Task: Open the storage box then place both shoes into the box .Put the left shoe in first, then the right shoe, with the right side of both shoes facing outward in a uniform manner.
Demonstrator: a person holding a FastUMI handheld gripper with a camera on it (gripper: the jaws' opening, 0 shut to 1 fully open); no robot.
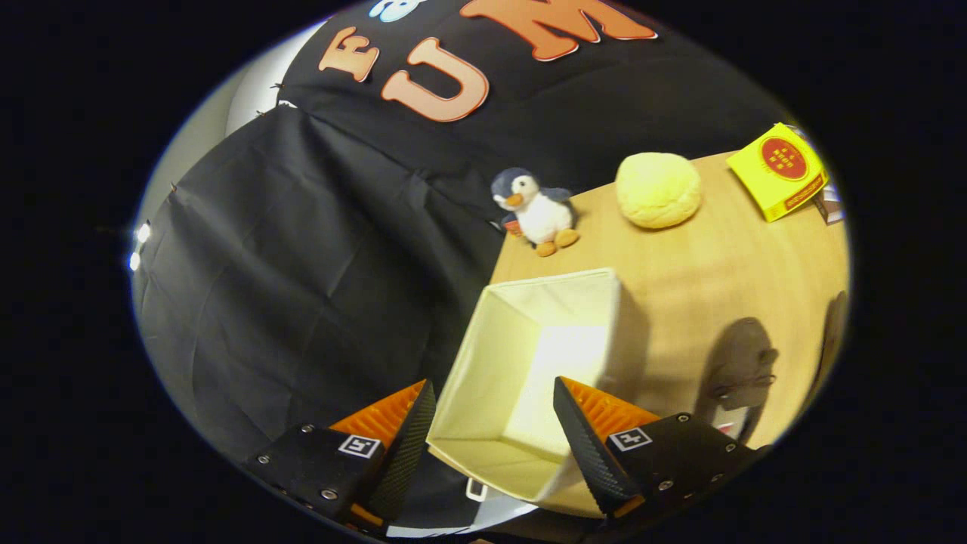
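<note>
A: what's the gripper (495, 423) doing rn?

B: hanging over the box (521, 378), fingers spread wide, gripping nothing. The box is sitting open on the table (718, 279), right at its corner, and its near rim is lying between the fingers.

A: shoes?

B: can't tell, something dark is sitting right of the box, too shadowy. Past the box, a penguin (536, 210) is standing; further right a yellow ball (657, 189), then a yellow carton (782, 170).
</note>
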